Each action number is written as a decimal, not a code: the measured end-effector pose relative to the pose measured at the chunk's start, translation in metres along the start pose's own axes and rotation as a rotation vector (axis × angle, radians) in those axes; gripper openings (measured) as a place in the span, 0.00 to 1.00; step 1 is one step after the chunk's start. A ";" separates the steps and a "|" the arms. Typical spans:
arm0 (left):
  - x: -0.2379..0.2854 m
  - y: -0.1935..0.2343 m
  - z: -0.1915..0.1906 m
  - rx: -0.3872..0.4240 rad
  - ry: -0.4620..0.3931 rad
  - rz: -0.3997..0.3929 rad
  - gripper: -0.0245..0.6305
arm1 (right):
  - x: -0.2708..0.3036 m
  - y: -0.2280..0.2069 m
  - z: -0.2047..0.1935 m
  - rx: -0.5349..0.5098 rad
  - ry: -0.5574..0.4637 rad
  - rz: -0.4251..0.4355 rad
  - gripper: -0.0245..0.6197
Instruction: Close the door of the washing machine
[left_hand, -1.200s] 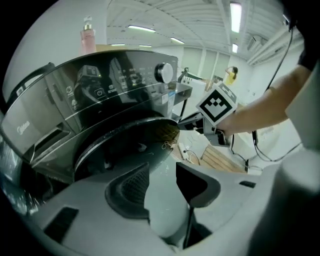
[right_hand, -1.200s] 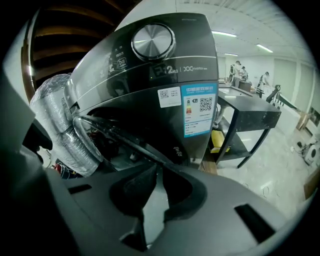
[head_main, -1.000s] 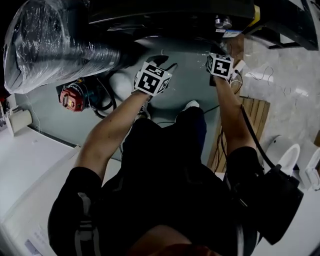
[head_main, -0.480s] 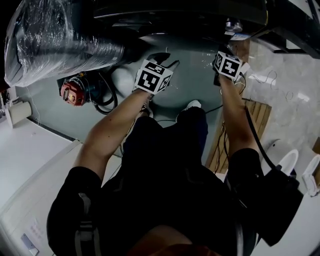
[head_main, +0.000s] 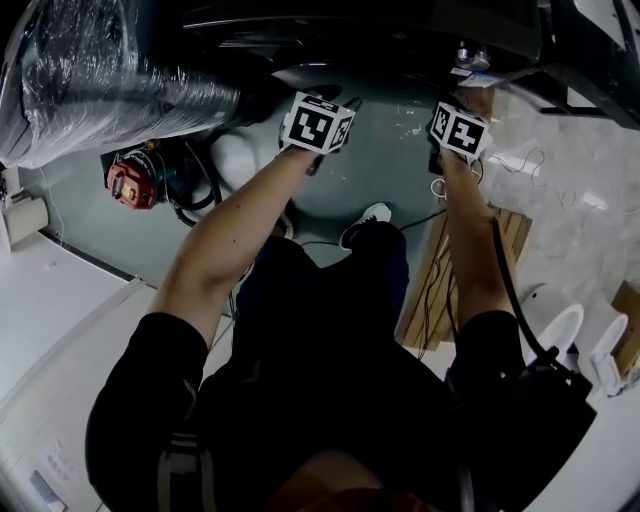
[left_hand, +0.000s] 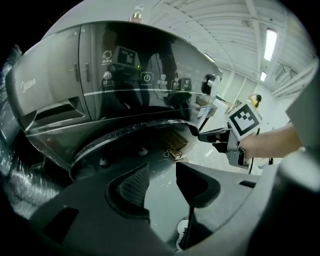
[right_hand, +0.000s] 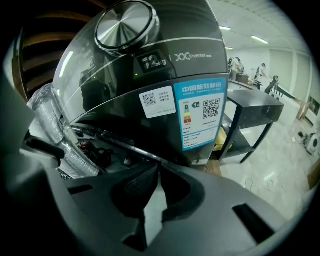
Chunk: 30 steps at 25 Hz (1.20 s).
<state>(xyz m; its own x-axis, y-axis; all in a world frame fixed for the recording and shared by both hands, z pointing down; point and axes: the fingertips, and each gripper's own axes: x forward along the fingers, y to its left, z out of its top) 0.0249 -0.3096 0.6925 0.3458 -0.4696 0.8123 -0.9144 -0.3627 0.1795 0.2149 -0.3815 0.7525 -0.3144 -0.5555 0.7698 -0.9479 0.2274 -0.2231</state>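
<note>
**At the washing machine's front: door rim between the grippers, clutter either side**

Before the dark washing machine (left_hand: 125, 75) the person stands with both arms held out. The door (left_hand: 131, 134) shows in the left gripper view as a curved dark rim below the control panel, with floor seen past it. The left gripper (left_hand: 162, 168) points down toward that rim, its jaws wide apart with nothing between them. The right gripper (right_hand: 158, 167) has its jaws drawn almost together, with only a sliver between them, and it holds nothing. In the left gripper view its tip sits at the door's right edge, but contact cannot be made out.

To the machine's left lies a plastic-wrapped foil hose (head_main: 90, 80). Near it on the floor is a red device (head_main: 123, 184) with black cables. On the right, a slatted wooden board (head_main: 428, 295) lies beside the person's leg. A white shoe (head_main: 372, 214) stands below the grippers. At the machine's right corner are a chrome knob (right_hand: 125, 24) and a blue energy label (right_hand: 201, 114), with a black metal table (right_hand: 252, 112) just beyond.
</note>
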 end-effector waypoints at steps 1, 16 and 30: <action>0.003 0.001 0.001 -0.015 0.000 -0.008 0.30 | 0.000 0.000 0.001 0.006 -0.002 -0.001 0.08; -0.076 -0.012 0.019 -0.027 -0.145 -0.117 0.30 | -0.078 0.046 0.013 0.103 -0.115 0.035 0.05; -0.252 0.002 0.052 0.169 -0.365 -0.218 0.30 | -0.253 0.176 0.082 -0.016 -0.274 0.080 0.05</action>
<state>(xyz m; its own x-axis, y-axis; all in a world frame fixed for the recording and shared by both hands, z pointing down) -0.0531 -0.2335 0.4594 0.6052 -0.6099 0.5116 -0.7757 -0.5963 0.2067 0.1235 -0.2661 0.4692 -0.3920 -0.7306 0.5590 -0.9194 0.2904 -0.2652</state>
